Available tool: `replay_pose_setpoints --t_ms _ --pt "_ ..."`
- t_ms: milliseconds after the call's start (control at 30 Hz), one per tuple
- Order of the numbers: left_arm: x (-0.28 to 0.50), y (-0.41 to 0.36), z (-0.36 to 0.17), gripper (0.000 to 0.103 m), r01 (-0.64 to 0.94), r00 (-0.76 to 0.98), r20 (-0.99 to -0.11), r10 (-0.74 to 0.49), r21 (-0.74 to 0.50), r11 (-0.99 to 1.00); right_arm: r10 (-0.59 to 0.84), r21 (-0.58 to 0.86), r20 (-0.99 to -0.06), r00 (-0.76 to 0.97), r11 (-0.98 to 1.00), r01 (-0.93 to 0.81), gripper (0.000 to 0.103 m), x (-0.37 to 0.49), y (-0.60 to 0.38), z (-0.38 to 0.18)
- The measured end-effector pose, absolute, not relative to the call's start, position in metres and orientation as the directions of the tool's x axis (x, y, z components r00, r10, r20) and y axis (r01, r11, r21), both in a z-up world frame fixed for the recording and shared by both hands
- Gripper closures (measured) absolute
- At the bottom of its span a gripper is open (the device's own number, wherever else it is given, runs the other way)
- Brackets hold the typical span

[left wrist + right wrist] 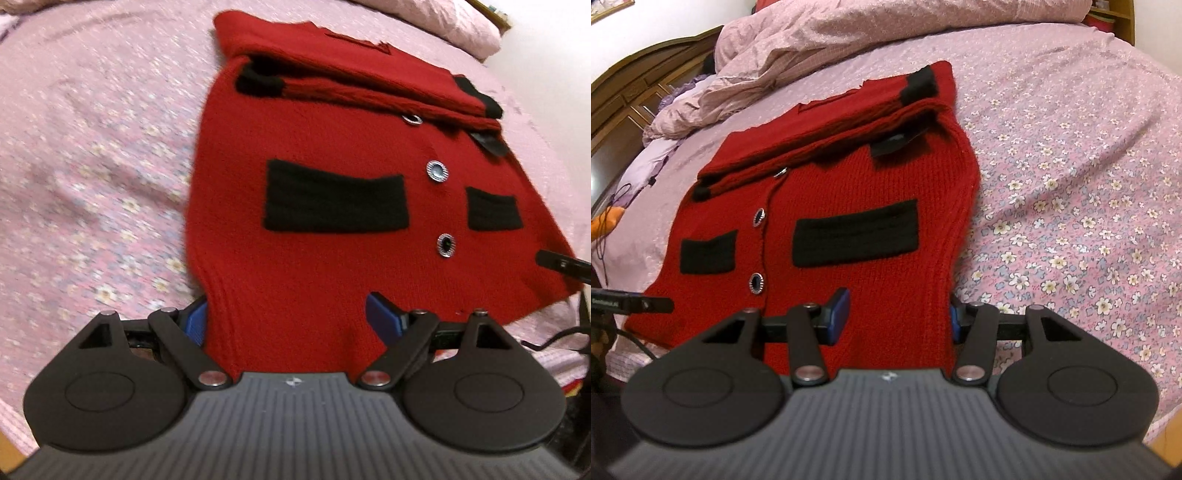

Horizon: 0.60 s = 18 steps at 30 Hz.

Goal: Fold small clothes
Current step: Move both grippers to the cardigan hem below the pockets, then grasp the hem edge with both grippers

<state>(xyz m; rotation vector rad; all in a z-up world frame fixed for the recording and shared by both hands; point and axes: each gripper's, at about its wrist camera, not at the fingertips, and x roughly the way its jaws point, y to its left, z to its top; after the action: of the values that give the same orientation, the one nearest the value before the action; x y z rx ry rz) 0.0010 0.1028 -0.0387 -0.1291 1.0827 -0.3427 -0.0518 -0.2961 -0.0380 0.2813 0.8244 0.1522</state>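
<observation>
I am looking down both grippers at a small red knitted cardigan [332, 140] lying front-up on a bed covered by a pink floral sheet [92, 166]. It has two black patch pockets [336, 201] and a row of shiny round buttons [437, 171]. Its far part, with the black-cuffed sleeves [919, 86], is already folded across the body, so the garment is partly folded. A crumpled pink duvet [798, 48] lies beyond it.

My left gripper [291, 321] sits at the near hem, at the cardigan's left corner. Its blue pads [384, 319] stand wide apart, with the ribbed hem lying between them; nothing is pinched. My right gripper [897, 317] is at the opposite hem corner, its jaws about half spread and straddling the ribbed edge. I cannot tell whether its pads press on the knit, as the right one is mostly hidden behind the fabric.

The cardigan looks soft, thick and floppy, light enough to lift by its edge, and I judge it will sag and stretch between two holds. The wool seems grippy rather than slippery. I would take it by the ribbed hem at both corners, where the knit is firmest, staying clear of the buttons.
</observation>
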Motion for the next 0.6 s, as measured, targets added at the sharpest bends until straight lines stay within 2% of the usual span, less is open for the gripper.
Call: replay_pose_setpoints --t_ms 433,600 --pt "0.007 0.091 -0.049 0.017 0.226 0.427 -0.839 -0.337 -0.262 0.938 0.291 0.361 -0.688 0.664 0.932 -0.034 0.051 -0.048 -0.300 -0.046" --pt "0.004 0.095 -0.048 0.032 0.213 0.445 -0.840 -0.311 -0.238 0.948 0.266 0.342 -0.697 0.666 0.940 -0.017 0.074 -0.050 -0.302 -0.047"
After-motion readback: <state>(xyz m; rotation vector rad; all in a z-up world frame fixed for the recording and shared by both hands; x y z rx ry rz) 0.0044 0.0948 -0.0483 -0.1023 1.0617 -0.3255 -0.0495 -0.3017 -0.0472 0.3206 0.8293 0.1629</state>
